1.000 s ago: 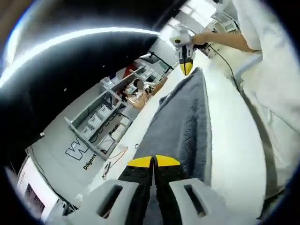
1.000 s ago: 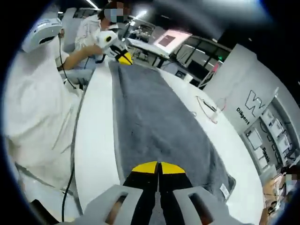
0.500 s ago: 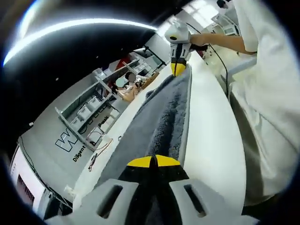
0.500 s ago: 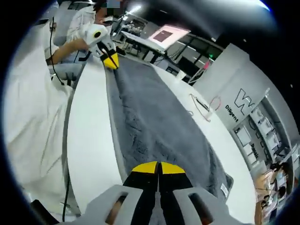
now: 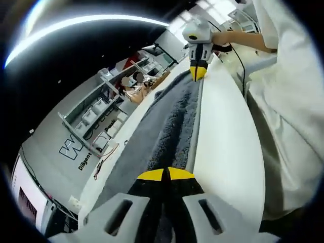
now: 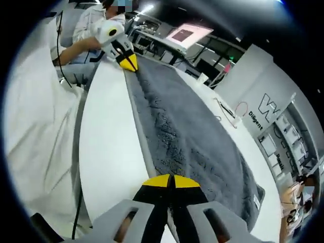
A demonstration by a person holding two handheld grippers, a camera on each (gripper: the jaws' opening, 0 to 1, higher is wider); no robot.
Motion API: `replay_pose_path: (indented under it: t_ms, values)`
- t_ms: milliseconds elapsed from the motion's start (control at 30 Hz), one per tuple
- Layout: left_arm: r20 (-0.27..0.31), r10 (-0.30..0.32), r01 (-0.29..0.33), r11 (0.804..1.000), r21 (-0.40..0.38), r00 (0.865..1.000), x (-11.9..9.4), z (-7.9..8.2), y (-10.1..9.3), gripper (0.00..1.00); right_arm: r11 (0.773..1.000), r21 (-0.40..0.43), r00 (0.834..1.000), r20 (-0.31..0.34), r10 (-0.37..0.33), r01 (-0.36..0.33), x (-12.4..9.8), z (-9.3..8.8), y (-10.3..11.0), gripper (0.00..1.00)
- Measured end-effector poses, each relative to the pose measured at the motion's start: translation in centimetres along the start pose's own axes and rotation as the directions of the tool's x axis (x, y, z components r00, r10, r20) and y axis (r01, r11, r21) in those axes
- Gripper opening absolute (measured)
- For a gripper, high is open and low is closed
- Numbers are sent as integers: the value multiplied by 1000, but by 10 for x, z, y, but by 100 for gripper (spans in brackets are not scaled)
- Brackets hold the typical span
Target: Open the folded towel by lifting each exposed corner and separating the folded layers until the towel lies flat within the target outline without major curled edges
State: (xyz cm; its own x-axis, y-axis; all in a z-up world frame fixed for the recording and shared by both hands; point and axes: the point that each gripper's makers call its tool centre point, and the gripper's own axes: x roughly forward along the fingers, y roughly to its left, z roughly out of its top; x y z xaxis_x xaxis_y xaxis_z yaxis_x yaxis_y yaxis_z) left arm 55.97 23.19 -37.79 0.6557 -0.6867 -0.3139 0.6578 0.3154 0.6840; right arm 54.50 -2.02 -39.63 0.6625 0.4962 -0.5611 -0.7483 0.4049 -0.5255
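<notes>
Towel (image 6: pixel 192 136) (grey) stretches lengthwise between left claw (image 5: pixel 165 174) and right claw (image 6: pixel 169 180), both pinching it.

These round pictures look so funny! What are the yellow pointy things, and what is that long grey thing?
The pictures are round because each comes from a wide-eyed camera riding on a hand tool. A person holds two such tools, one in each hand. Each is a gripper with two jaws that pinch like tongs; the yellow bits are the jaw tips.

In the left gripper view you look along the left gripper, and the right gripper shows far off. In the right gripper view you look along the right gripper, with the left one far away.

The long grey thing is a fluffy towel lying stretched on a white table. Each gripper's jaws are closed on one end of the towel, along the side nearest the person.
</notes>
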Motion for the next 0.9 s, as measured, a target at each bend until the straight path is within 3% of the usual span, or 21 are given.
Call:
replay_pose_path:
  t_ms: [133,433,900]
  values:
    - [1,-15,15,1000,-6,1000,-2,0,-2,1,999,34,1000,0,20,-20,-3,0,1,0]
    - [-33,-40,39,999,-32,999,-8,2,-8,1,999,-3,999,-16,42,-42,-9,1,9,0]
    - [-56,-70,67,997,-49,996,-16,4,-16,1,998,6,998,-28,64,-64,-15,-2,13,0]
